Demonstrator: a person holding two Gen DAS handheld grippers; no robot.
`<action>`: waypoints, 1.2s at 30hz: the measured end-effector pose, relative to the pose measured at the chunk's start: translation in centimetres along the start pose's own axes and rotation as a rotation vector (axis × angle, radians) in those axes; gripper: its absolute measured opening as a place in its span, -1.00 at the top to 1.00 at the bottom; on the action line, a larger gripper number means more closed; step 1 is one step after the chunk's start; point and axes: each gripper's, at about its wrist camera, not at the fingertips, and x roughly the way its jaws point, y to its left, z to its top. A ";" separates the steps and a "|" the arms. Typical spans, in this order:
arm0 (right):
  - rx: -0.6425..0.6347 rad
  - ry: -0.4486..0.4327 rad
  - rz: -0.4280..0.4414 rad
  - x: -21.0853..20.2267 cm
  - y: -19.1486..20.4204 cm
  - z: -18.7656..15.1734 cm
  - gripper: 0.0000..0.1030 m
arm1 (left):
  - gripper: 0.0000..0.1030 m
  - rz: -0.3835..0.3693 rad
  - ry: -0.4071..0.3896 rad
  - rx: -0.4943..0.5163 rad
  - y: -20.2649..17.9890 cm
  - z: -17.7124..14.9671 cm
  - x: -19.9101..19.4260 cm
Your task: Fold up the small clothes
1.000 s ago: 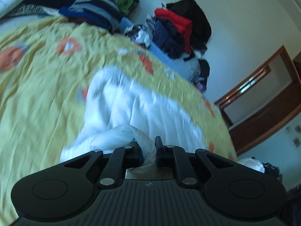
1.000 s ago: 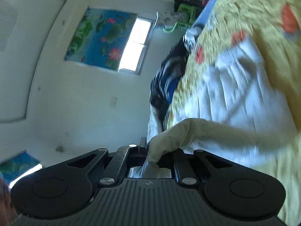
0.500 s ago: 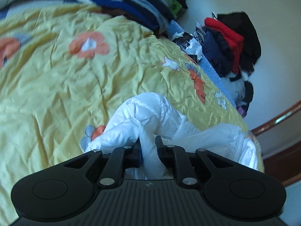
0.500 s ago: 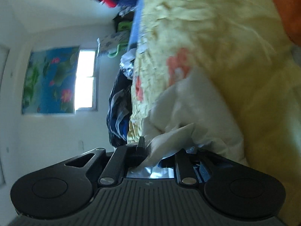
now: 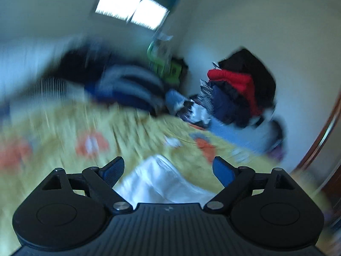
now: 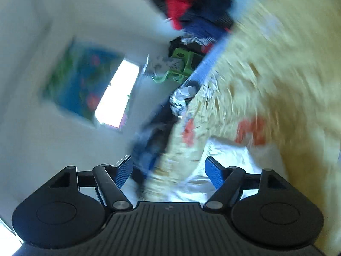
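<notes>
A small white garment (image 5: pixel 164 181) lies bunched on the yellow flowered bedsheet (image 5: pixel 64 132), just in front of and below my left gripper (image 5: pixel 169 169), which is open and empty. In the right wrist view the same white garment (image 6: pixel 226 166) lies on the sheet (image 6: pixel 277 85) ahead of my right gripper (image 6: pixel 169 171), also open and empty. Both views are blurred by motion.
Piles of dark, striped, red and navy clothes (image 5: pixel 234 89) line the far edge of the bed against the wall. A green plastic item (image 5: pixel 164 66) stands behind them. A window (image 5: pixel 132 13) is high on the wall. A wooden frame (image 5: pixel 324 140) is at the right.
Both grippers have opened and let go of the white garment, which now lies on the sheet. Both have swung upward, so the views show more of the wall and window.
</notes>
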 end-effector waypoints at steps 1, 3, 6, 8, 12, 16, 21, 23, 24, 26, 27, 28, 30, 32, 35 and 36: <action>-0.110 0.019 -0.061 0.8 1.5 -0.3 -0.41 | -0.76 0.029 -0.016 0.100 -1.8 -0.6 0.3; -0.255 0.077 -0.100 3.1 3.5 -1.2 -0.42 | -0.76 0.040 0.005 0.248 -4.8 -1.9 1.9; -0.332 0.165 -0.144 7.0 3.9 -2.1 -0.44 | -0.76 0.034 0.050 0.379 -7.7 -3.5 5.0; -0.344 0.202 -0.192 9.0 3.4 -2.5 -0.44 | -0.76 0.074 0.078 0.468 -9.1 -4.6 7.4; -0.344 0.254 -0.296 11.7 0.9 -3.6 -0.41 | -0.77 0.177 0.213 0.511 -9.3 -6.4 12.9; -0.337 0.244 -0.283 12.6 -0.9 -4.5 -0.41 | -0.93 0.180 0.270 0.404 -7.2 -7.2 15.3; -0.416 0.230 -0.270 13.8 -1.0 -5.4 -0.50 | -1.00 0.163 0.298 0.321 -5.6 -8.2 16.3; -0.420 0.220 -0.261 14.1 -1.2 -5.4 -0.52 | -1.00 0.163 0.295 0.304 -5.5 -8.6 16.8; -0.425 0.218 -0.258 14.3 -1.3 -5.4 -0.53 | -1.00 0.164 0.291 0.295 -5.4 -8.8 17.0; -0.433 0.209 -0.248 14.4 -1.4 -5.5 -0.53 | -1.00 0.166 0.275 0.282 -5.4 -9.2 17.1; -0.434 0.200 -0.241 14.3 -1.5 -5.6 -0.53 | -1.00 0.167 0.267 0.276 -5.3 -9.3 17.1; -0.436 0.192 -0.234 14.3 -1.6 -5.7 -0.53 | -1.00 0.168 0.261 0.274 -5.3 -9.5 17.2; -0.433 0.175 -0.220 14.1 -1.9 -5.9 -0.53 | -1.00 0.172 0.251 0.275 -5.4 -9.6 17.2; -0.443 0.173 -0.228 14.1 -1.7 -6.0 -0.53 | -1.00 0.179 0.242 0.279 -5.5 -9.7 17.3; -0.452 0.193 -0.263 13.7 -0.7 -5.7 -0.56 | -1.00 0.192 0.209 0.299 -5.8 -9.6 16.6; -0.421 0.184 -0.287 12.9 -0.2 -5.4 -0.55 | -1.00 0.199 0.193 0.303 -5.9 -9.3 16.0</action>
